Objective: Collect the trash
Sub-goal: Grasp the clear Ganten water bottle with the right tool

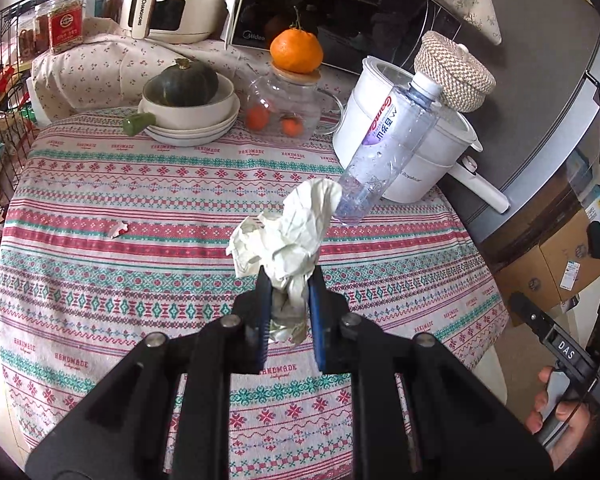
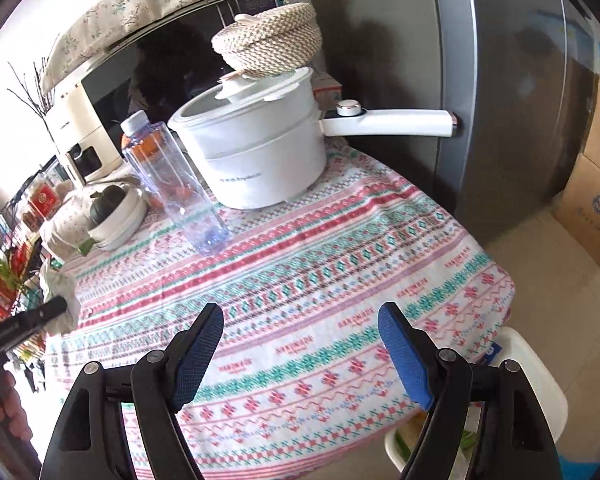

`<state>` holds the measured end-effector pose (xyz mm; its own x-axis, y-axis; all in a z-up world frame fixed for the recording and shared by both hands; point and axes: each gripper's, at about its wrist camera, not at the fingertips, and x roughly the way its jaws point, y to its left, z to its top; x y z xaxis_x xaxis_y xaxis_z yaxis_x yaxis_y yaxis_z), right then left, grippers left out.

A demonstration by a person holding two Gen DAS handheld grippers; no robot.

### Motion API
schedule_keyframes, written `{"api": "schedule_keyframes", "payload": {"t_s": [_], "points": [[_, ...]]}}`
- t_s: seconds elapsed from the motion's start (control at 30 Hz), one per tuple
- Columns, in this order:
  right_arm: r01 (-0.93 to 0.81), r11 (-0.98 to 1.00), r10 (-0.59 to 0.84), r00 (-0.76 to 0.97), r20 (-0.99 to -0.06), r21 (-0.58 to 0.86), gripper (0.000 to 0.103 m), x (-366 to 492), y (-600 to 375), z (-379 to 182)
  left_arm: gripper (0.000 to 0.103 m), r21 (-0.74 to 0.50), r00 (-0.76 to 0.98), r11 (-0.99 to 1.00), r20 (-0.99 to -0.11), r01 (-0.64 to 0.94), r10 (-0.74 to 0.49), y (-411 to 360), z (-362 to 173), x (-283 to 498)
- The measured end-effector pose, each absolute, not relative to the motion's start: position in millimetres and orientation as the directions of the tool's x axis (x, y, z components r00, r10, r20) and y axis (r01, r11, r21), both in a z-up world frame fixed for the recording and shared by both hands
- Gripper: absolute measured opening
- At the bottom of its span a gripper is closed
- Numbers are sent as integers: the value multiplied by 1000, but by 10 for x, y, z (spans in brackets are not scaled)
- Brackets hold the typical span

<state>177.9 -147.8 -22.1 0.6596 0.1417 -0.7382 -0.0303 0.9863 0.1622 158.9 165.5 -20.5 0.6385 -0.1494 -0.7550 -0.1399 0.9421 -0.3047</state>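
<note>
The left gripper (image 1: 288,280) pinches a crumpled paper wad (image 1: 288,232) clear of the tablecloth (image 1: 100,280), apparently for carrying to a bin. The right gripper (image 2: 300,320) hangs wide and empty, facing the empty plastic bottle (image 2: 172,184), probably the next pickup.

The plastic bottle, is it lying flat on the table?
No, the plastic bottle stands on its base on the tablecloth, cap on top.
</note>
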Motion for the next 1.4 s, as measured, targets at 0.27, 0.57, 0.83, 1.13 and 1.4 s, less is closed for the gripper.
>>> {"api": "schedule_keyframes", "payload": {"t_s": [0.27, 0.57, 0.83, 1.13, 1.4], "points": [[-138, 980, 200, 701, -685, 145, 81, 2278, -648, -109, 19, -311, 683, 937, -721, -161, -121, 1812, -124, 1574], [-178, 980, 193, 753, -628, 87, 81, 2958, 132, -186, 19, -312, 657, 930, -745, -194, -113, 2024, -240, 1632], [-166, 985, 155, 759, -632, 41, 81, 3288, 428, -351, 19, -319, 652, 930, -748, -184, -128, 2007, -254, 1686], [-235, 971, 195, 719, -667, 31, 35, 3175, 330, -315, 19, -329, 649, 930, -746, -163, -151, 1922, -243, 1656], [-244, 968, 223, 723, -654, 62, 35, 2605, -187, -82, 19, -312, 657, 945, -734, -102, -171, 1703, -166, 1601]]}}
